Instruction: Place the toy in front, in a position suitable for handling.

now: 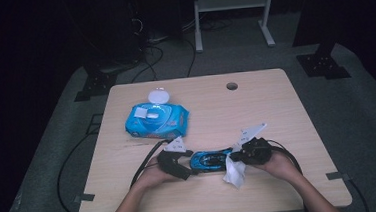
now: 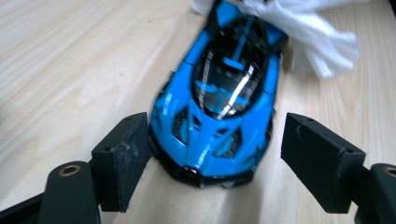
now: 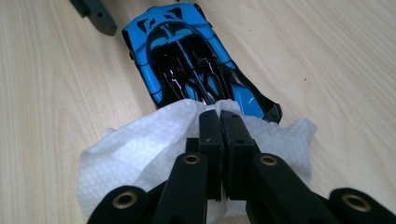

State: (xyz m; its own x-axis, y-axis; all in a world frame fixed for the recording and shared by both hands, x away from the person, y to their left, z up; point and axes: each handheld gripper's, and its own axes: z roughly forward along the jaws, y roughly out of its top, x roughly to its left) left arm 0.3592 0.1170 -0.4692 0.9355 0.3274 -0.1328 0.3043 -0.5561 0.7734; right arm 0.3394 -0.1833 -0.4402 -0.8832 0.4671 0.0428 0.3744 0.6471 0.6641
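Note:
A blue and black toy car lies on the wooden table near its front edge. My left gripper stands open around one end of the car. Its left pad sits right against the car's side, while the right pad stays clear of it. My right gripper is shut on a crumpled white wipe. In the right gripper view the wipe drapes around the closed jaws of the right gripper and rests against the car's other end.
A blue pack of wet wipes with its white lid flipped open lies at the back left of the table. A cable hole sits near the far edge. Black cables trail from both grippers over the table's front.

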